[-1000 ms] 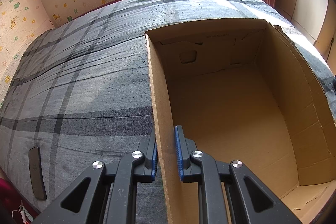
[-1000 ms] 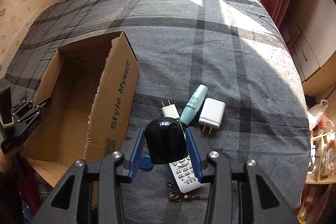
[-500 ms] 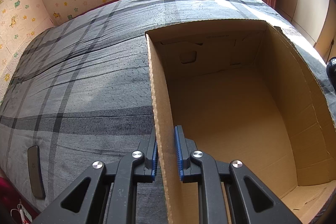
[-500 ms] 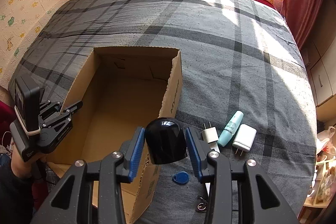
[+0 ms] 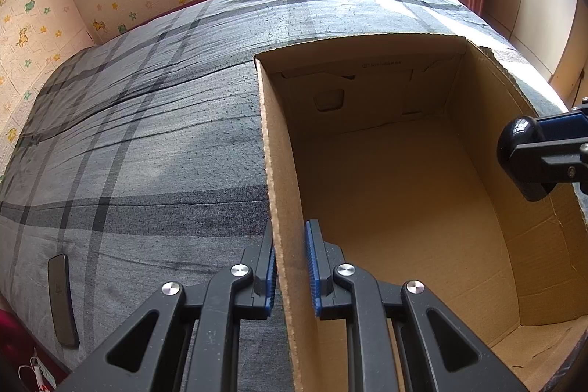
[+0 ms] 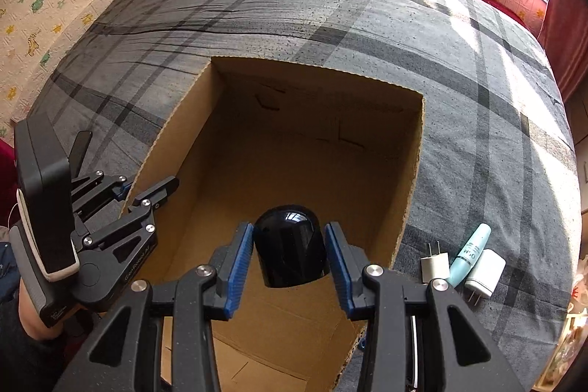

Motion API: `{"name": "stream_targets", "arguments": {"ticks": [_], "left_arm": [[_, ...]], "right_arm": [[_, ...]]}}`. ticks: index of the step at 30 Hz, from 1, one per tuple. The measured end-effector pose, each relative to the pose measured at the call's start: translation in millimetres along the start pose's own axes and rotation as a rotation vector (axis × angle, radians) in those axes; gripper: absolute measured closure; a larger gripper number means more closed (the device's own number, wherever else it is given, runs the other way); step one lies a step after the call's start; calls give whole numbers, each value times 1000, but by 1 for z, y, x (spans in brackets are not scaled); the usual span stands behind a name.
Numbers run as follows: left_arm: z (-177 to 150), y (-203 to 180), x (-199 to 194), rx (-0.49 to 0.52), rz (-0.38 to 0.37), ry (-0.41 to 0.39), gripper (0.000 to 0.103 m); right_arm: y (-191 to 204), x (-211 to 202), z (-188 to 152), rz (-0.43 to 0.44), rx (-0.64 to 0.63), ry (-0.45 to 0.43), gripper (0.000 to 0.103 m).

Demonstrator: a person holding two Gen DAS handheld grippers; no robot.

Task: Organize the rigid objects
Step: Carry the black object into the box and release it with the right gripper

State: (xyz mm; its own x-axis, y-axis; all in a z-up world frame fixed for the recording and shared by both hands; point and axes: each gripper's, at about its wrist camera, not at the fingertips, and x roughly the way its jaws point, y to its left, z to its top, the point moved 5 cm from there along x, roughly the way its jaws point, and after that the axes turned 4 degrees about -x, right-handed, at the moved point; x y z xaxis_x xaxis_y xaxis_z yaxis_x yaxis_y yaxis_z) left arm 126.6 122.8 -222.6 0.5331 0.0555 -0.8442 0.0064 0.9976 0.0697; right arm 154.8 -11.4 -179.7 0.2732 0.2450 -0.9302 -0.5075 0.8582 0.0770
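I have the black dome [image 6: 290,252] clamped in my right gripper [image 6: 290,261] over the cardboard box [image 6: 411,171], my left gripper [image 5: 290,272] pinching its wall; next, lower and release.

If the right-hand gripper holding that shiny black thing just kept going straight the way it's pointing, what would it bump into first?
Most likely the bare floor of the cardboard box. The right gripper, shut on the glossy black object, points down into the open box with nothing in between, though depth is hard to judge through the fisheye.
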Motion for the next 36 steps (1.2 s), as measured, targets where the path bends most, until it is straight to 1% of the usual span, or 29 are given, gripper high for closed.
{"name": "stream_targets", "arguments": {"ticks": [6,11,22,29,31,33,36], "left_arm": [[0,0,1,1,1,4,87],[0,0,1,1,2,4,87],[1,0,1,1,4,5,87],[1,-2,1,5,9,8,87],[1,-2,1,5,9,9,87],[2,-3,1,4,10,10,87],[2,-3,0,3,10,10,87]], "right_arm": [[12,34,2,5,-18,61,60],[14,59,2,8,-7,108,60],[16,91,-7,-9,-10,190,59],[13,88,-4,4,-3,180,59],[13,85,-2,10,0,172,56],[11,81,0,6,9,159,50],[11,72,4,3,14,137,48]]}}
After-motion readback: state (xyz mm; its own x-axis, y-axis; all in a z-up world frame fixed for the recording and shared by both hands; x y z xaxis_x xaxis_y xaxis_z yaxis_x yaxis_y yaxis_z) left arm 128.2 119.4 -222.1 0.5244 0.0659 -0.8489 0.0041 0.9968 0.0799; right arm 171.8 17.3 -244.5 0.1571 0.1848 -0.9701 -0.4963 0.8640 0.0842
